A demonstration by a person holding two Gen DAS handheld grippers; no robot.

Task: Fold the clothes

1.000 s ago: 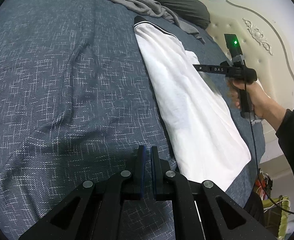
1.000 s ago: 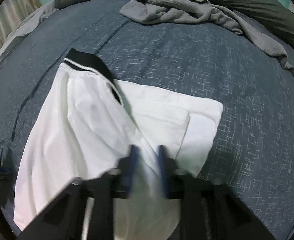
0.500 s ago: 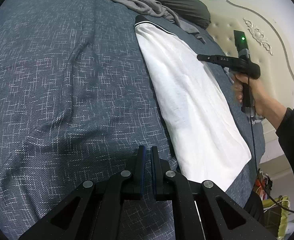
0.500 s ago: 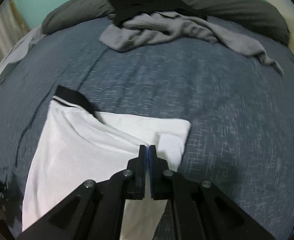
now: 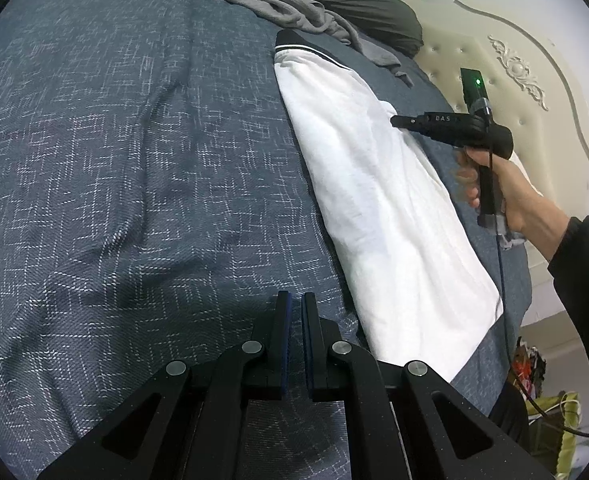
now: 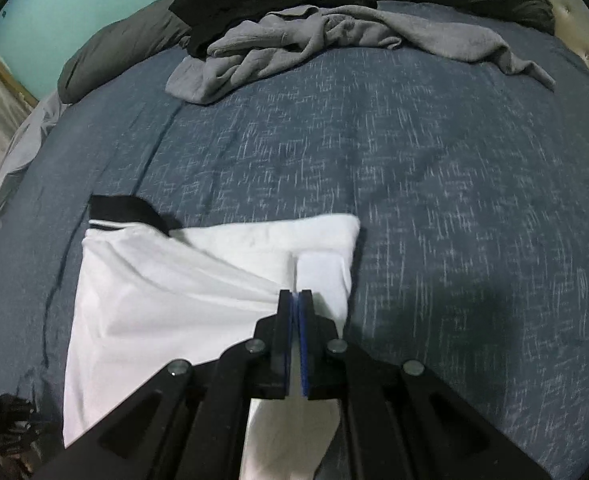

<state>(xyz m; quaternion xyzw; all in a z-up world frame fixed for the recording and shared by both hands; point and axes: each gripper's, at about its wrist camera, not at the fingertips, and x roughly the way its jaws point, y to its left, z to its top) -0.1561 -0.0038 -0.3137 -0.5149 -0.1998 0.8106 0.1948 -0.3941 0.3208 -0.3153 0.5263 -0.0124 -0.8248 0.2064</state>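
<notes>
White shirt (image 6: pixel 166 300): folded lengthwise, flat on blue bedspread (image 6: pixel 434 200), black collar at far end.
Right gripper (image 6: pixel 295 300): pads pressed together, pinching a raised fold of shirt fabric.
Left gripper (image 5: pixel 294 304): nearly closed, narrow gap, holding nothing, above bedspread beside shirt.
Grey garment (image 6: pixel 334 36): crumpled near pillow.

The white shirt (image 5: pixel 378 208) is thin, matt woven cloth, softly creased, with a black ribbed-looking collar band (image 6: pixel 122 210). The bed cover (image 5: pixel 134 160) is a coarse, matt blue-grey weave flecked with white. The grey garment (image 6: pixel 294 44) looks like soft, fleecy knit, though blur makes that uncertain. The left hand-held gripper (image 5: pixel 293 312) is matt, faintly grainy black plastic with dull metal pins and blue rubbery pads. The headboard (image 5: pixel 534 92) is smooth, tufted cream upholstery.
</notes>
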